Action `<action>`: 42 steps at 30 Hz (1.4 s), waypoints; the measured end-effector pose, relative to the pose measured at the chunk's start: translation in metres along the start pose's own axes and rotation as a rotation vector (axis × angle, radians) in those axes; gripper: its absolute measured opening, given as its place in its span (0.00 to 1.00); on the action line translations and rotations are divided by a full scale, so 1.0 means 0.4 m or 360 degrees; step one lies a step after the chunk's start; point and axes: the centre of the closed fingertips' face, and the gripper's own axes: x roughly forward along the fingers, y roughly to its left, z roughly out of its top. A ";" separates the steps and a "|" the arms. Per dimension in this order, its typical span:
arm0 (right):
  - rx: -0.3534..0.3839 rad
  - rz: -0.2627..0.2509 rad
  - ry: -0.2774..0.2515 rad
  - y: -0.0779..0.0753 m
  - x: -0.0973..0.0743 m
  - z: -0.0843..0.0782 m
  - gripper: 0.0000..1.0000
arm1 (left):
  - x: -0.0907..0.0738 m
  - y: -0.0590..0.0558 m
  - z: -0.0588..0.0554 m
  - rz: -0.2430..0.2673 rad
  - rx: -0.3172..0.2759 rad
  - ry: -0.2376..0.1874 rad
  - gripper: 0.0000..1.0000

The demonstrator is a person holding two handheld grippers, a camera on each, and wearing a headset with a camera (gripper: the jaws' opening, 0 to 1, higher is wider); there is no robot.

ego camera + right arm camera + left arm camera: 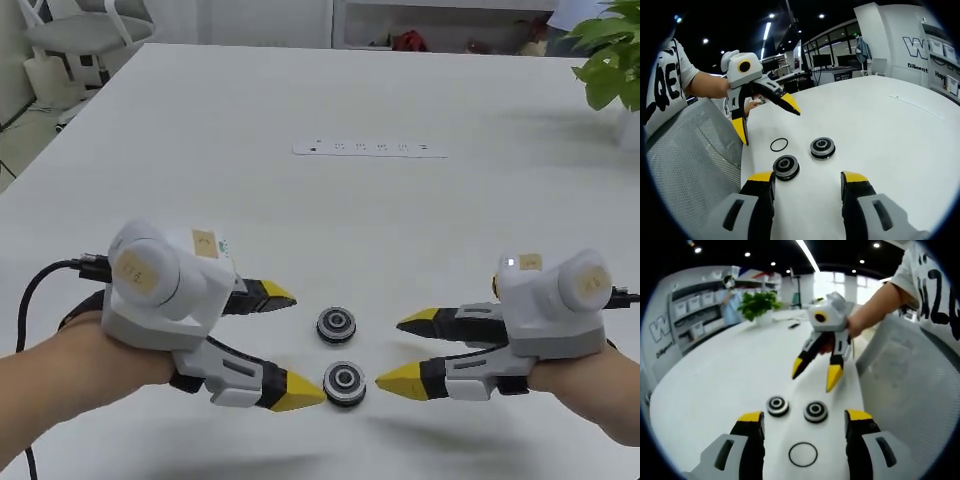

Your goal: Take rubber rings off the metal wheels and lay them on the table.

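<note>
The left hand-held gripper (303, 347) and right hand-held gripper (392, 352), both spread and empty, flank two metal wheels (344, 383) at 9 and 3 o'clock on the surface (400, 220); a prying tip could skid an unheld wheel away.

Head view looks down; gripper views face each other across the wheels (337, 325).
</note>
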 end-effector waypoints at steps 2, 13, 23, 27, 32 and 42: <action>-0.0006 0.0004 -0.0005 0.002 0.001 0.002 0.49 | 0.001 -0.001 0.001 -0.0003 -0.0004 -0.0004 0.66; -0.0038 0.0018 -0.0010 0.010 0.008 0.007 0.48 | 0.013 -0.006 0.001 -0.0024 -0.0032 -0.0005 0.64; -0.0052 0.0031 0.0012 0.006 0.017 -0.001 0.46 | 0.026 -0.007 -0.008 -0.0052 -0.0017 0.0026 0.62; -0.0059 0.0043 0.0016 0.011 0.024 0.000 0.45 | 0.031 -0.008 -0.014 -0.0060 -0.0014 0.0042 0.61; -0.0076 0.0076 0.0029 0.024 0.033 -0.005 0.44 | 0.040 -0.012 -0.015 -0.0074 -0.0013 0.0047 0.59; -0.0116 0.0132 0.0047 0.045 0.040 -0.008 0.40 | 0.069 -0.029 -0.021 -0.0115 0.0005 0.0061 0.51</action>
